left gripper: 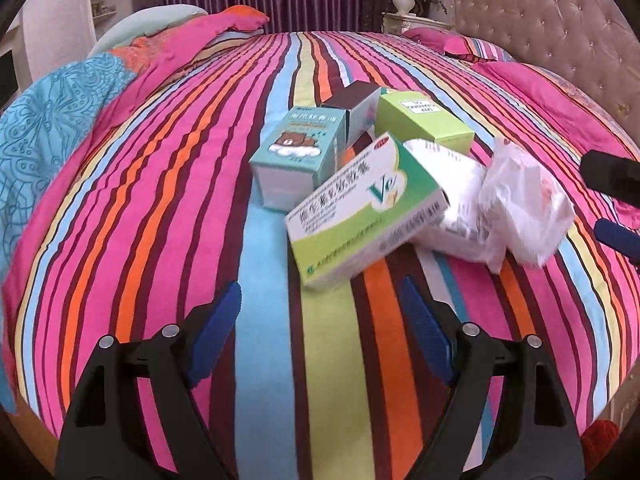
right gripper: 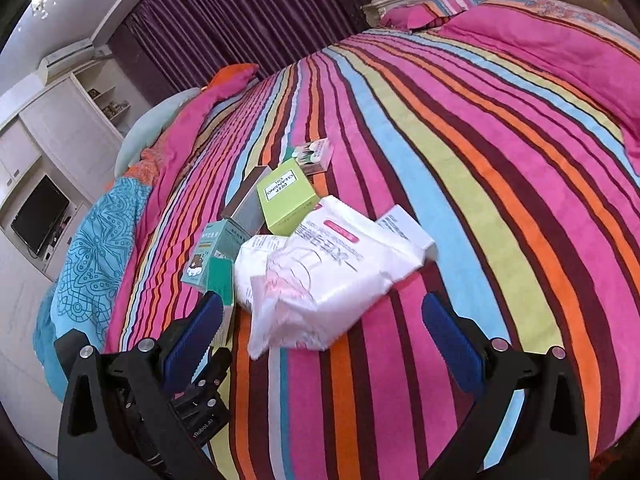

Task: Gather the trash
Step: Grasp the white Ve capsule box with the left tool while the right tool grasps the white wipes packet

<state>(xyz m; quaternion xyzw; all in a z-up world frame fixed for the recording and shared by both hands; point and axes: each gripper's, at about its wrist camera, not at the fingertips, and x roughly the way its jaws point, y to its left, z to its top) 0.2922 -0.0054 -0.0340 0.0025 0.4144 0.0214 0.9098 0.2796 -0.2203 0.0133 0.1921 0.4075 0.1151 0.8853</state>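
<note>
Left gripper (left gripper: 322, 300): jaws spread, empty, over striped bedspread (left gripper: 160, 200).
Right gripper (right gripper: 320, 316): jaws apart, grasping nothing.
Trash: green-white medicine box (left gripper: 360, 208) at twelve o'clock of left gripper; crumpled white bag (right gripper: 320, 276) beside.

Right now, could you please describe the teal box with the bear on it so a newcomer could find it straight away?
On the striped bedspread lies a small heap of boxes and wrappers. The teal box sits at the heap's left edge in the left wrist view, beside the green and white box. It alone shows a brown cartoon bear on a white cloud.
</note>
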